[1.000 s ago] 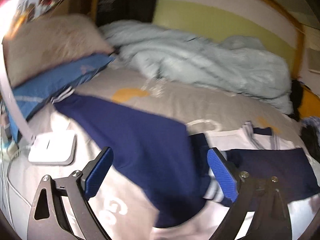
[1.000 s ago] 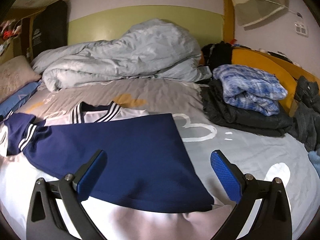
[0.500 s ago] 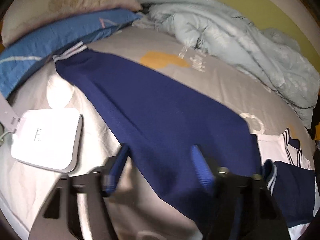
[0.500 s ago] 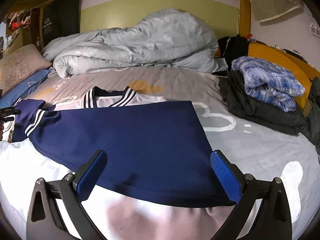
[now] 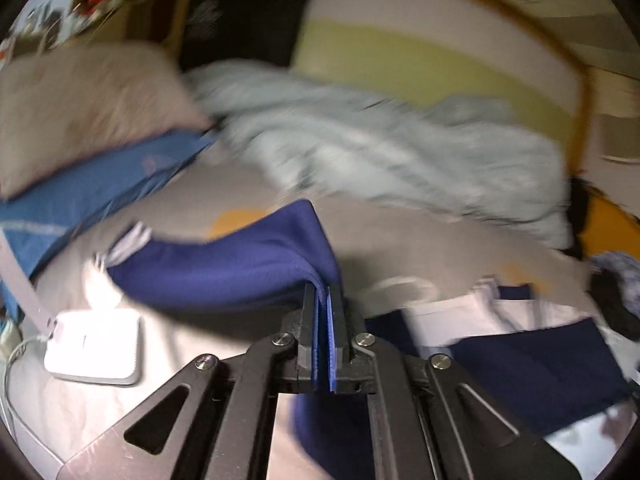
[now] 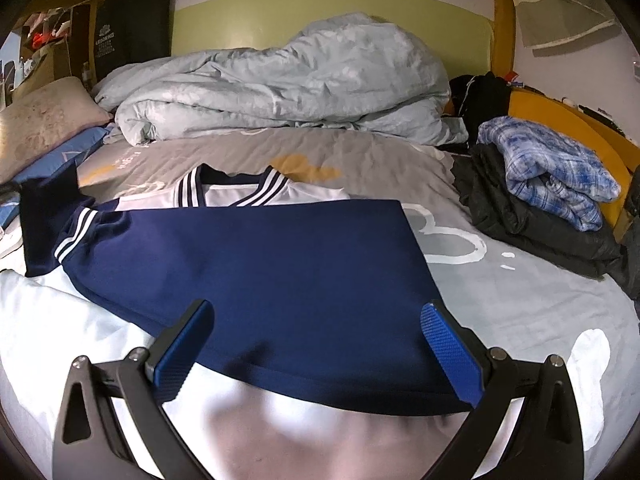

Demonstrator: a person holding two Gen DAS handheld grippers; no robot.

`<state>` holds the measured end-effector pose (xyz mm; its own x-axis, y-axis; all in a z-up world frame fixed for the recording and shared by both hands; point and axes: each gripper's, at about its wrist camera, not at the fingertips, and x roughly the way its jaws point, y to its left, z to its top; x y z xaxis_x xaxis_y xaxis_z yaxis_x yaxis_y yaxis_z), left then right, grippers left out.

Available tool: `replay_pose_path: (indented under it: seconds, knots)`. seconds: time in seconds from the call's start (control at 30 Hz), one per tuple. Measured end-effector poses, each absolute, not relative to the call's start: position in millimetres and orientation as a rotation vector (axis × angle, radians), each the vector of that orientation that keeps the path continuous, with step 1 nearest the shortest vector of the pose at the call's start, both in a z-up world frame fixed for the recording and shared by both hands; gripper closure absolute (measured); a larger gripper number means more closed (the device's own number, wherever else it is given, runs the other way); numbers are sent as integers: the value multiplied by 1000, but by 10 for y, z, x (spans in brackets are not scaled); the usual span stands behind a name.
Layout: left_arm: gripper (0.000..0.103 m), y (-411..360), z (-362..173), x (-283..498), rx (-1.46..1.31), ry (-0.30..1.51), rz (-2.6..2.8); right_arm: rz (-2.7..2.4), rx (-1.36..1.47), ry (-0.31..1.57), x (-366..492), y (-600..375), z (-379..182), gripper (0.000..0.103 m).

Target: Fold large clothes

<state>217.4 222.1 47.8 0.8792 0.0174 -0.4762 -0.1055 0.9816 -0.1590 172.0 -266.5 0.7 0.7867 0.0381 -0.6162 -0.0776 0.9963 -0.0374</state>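
My left claw has just closed, now pinching the navy sleeve it straddled before; right claw gapes over the jersey; wall-sign lettering unreadable

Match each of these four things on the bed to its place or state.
Things:
1. left gripper
2. right gripper
3. plaid shirt
4. white adapter

Places or states:
A. on the black clothes pile
B. open above the navy jersey
C. shut on the navy sleeve
D. on the sheet beside the sleeve

Pairs: 1-C, 2-B, 3-A, 4-D
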Motion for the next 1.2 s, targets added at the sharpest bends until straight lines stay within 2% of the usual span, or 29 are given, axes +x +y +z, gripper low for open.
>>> replay_pose_path:
  seconds: [0.2, 0.47, 0.53, 0.6, 0.67, 0.73, 0.8, 0.87, 1.0, 1.07, 1.2]
  knots:
    - [101, 1353, 642, 1841, -101, 472, -111, 57, -41, 654, 1700, -2697, 49, 0]
    - [100, 664, -32, 1943, -38, 713, -218, 56, -48, 640, 1641, -2707, 105, 0]
    - [96, 654, -73, 1889, -51, 727, -221, 58, -45, 642, 1638, -2712, 106, 0]
    - [78, 654, -22, 1817, -75, 726, -254, 58, -42, 646, 1635, -2710, 107, 0]
    - [72, 628, 40, 1717, -90, 709, -268, 58, -41, 653, 1631, -2706, 96, 0]
    - [61, 603, 111, 1634, -87, 687, -282, 58, -43, 662, 1631, -2696, 82, 0]
    - [44, 580, 210, 1554, -62, 654, -284, 55, -45, 668, 1639, -2687, 63, 0]
    - [39, 601, 346, 1487, -20, 605, -282, 54, -50, 672, 1639, -2671, 50, 0]
    - [9, 844, 608, 1483, -31, 517, -221, 52, -56, 667, 1634, -2668, 47, 0]
    - [2, 1073, 685, 1532, -97, 503, -183, 49, -57, 670, 1633, -2665, 40, 0]
    - [0, 1524, 682, 1755, -187, 550, -121, 48, -59, 684, 1649, -2653, 16, 0]
